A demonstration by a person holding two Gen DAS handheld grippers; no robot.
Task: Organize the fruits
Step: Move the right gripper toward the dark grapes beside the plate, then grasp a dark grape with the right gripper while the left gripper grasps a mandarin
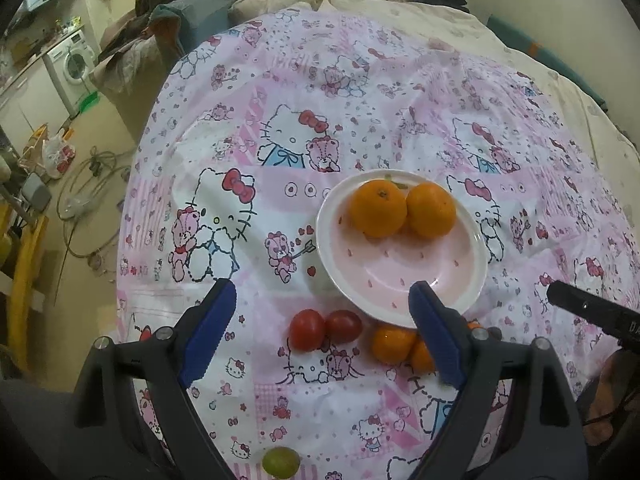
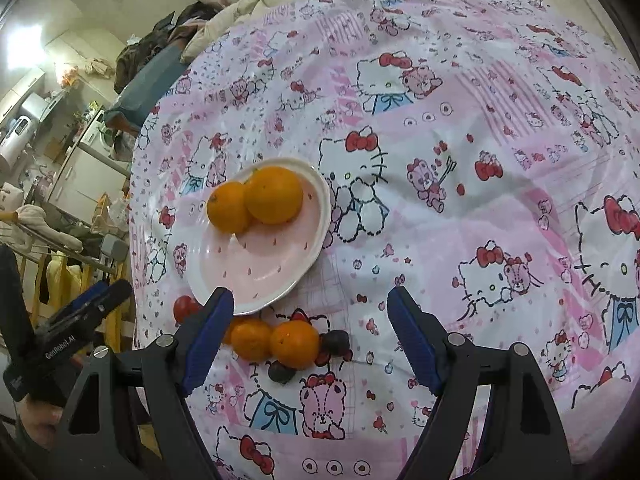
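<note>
Both my grippers, left gripper and right gripper, are spread wide and holding nothing. The loose oranges sit just ahead of my right fingertips; they look firm and smooth, so I'd pinch across the middle. The tomatoes look softer. The plate rim crowds them, with dark fruit touching.
</note>
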